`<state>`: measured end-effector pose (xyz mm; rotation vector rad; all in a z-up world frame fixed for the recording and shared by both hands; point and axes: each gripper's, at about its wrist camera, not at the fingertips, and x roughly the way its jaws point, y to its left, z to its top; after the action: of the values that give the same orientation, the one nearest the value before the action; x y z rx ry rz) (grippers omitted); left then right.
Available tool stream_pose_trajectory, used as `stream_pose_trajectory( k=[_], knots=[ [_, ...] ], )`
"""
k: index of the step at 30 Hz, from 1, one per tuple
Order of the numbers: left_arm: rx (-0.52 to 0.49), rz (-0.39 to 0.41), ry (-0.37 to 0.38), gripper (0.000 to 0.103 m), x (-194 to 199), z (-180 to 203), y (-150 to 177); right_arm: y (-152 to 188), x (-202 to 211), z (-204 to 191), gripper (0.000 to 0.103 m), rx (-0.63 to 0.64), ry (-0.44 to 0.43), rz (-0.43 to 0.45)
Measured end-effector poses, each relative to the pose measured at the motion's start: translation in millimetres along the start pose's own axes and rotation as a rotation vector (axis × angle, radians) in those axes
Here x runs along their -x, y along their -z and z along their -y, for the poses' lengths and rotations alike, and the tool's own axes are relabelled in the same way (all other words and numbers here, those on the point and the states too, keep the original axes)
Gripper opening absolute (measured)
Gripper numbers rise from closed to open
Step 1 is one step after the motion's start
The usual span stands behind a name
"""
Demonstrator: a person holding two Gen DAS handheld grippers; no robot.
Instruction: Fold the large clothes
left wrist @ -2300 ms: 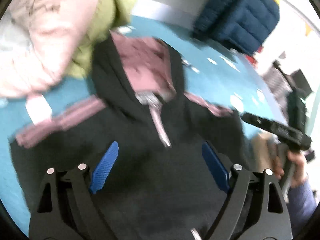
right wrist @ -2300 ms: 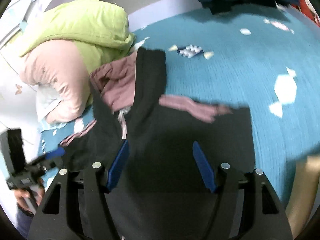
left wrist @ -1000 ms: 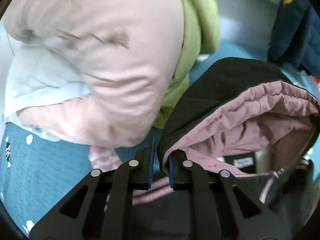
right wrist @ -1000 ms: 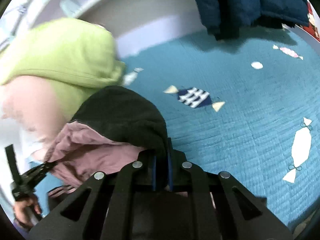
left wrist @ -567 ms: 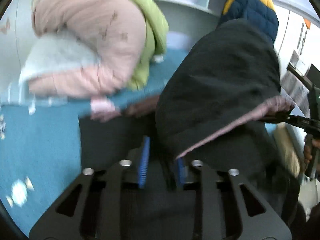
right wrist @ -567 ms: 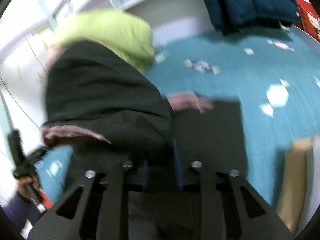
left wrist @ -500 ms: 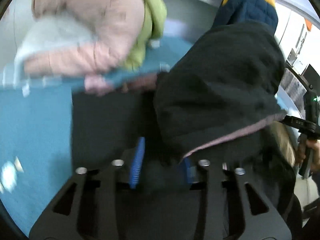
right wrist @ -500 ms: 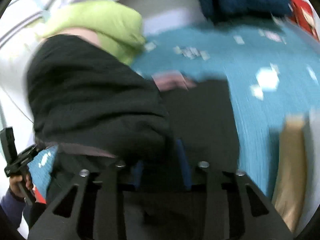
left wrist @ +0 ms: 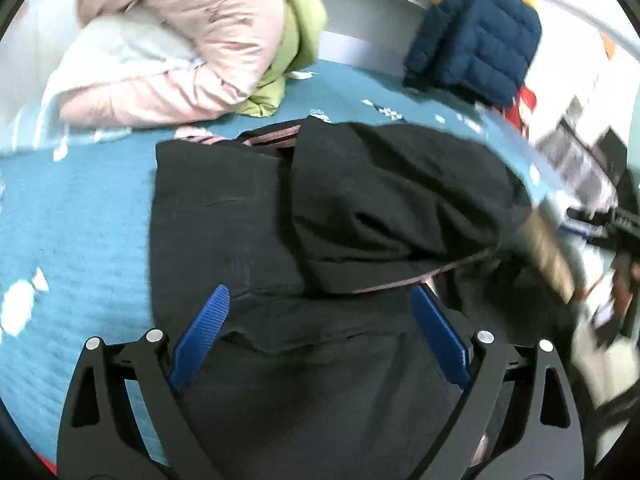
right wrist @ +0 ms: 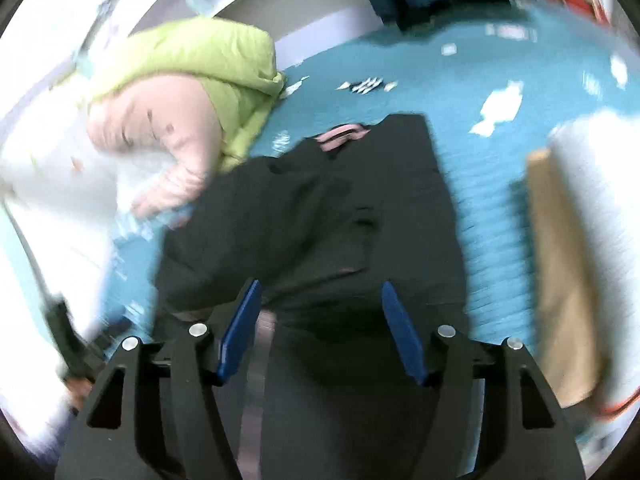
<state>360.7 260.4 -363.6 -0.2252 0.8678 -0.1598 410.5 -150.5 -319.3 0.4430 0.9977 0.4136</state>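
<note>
A black hoodie (left wrist: 224,216) with pink lining lies on the teal bedspread (left wrist: 76,216). Its hood (left wrist: 384,200) is folded down over the chest. Pink cuffs (left wrist: 196,138) show at the far edge. My left gripper (left wrist: 320,308) is open and empty, just above the hoodie's middle. In the right wrist view the hoodie (right wrist: 400,208) lies the same way, blurred, with a pink cuff (right wrist: 340,136) at its far edge. My right gripper (right wrist: 320,304) is open and empty over the hoodie. The other gripper shows at the right edge of the left wrist view (left wrist: 620,224).
A pile of pink, green and pale blue puffer jackets (left wrist: 180,40) sits at the far left of the bed, also in the right wrist view (right wrist: 192,80). A navy and yellow puffer jacket (left wrist: 476,36) lies at the back right. A brown paper bag (right wrist: 560,280) stands at the right.
Both grippers held the hood, carried it toward me over the hoodie's chest, then let go. Both now stand open above the folded hood.
</note>
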Motion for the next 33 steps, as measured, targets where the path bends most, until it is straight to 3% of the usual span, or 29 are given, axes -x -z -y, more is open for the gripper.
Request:
stream_pose_trajectory(
  k=[3, 5, 8, 9, 10, 12, 15, 17, 20, 23, 25, 27, 29, 33],
  knots=[
    [0.107, -0.012, -0.003, 0.093, -6, 8, -12, -9, -30, -10, 0.066, -0.212, -0.129, -0.044],
    [0.133, -0.002, 0.018, 0.093, -9, 18, -20, -13, -52, -23, 0.066, -0.270, -0.180, -0.067],
    [0.117, -0.003, -0.021, 0.093, -14, 36, -33, -21, -79, -39, 0.067, -0.283, -0.127, -0.075],
    [0.113, -0.003, -0.034, 0.093, -15, 41, -36, -20, -90, -40, 0.047, -0.294, -0.085, -0.066],
    [0.110, -0.010, -0.056, 0.093, -17, 45, -39, -16, -96, -39, 0.013, -0.304, -0.063, -0.043],
    [0.113, -0.009, -0.113, 0.093, -15, 53, -47, -2, -95, -35, 0.011, -0.368, -0.081, -0.011],
    [0.106, 0.040, -0.108, 0.093, -7, 66, -54, 30, -71, -44, 0.010, -0.349, -0.118, 0.053],
    [0.088, 0.052, -0.081, 0.093, -5, 76, -56, 61, -63, -43, 0.010, -0.368, -0.138, 0.046],
    [0.060, 0.042, -0.028, 0.093, -11, 94, -52, 116, -67, -31, 0.010, -0.418, -0.103, -0.002],
    [0.039, -0.022, 0.020, 0.093, -30, 108, -36, 149, -93, -3, 0.010, -0.454, -0.044, -0.049],
    [0.068, -0.130, 0.042, 0.093, -57, 106, -18, 147, -101, 3, 0.010, -0.433, -0.044, -0.053],
    [0.061, -0.200, -0.021, 0.092, -84, 102, 3, 143, -104, -2, 0.011, -0.399, -0.028, -0.063],
    [0.004, -0.215, -0.107, 0.092, -97, 100, 22, 139, -101, -7, 0.013, -0.376, -0.031, -0.079],
    [-0.062, -0.207, -0.165, 0.092, -103, 99, 36, 131, -72, -5, 0.025, -0.389, -0.085, -0.085]
  ],
)
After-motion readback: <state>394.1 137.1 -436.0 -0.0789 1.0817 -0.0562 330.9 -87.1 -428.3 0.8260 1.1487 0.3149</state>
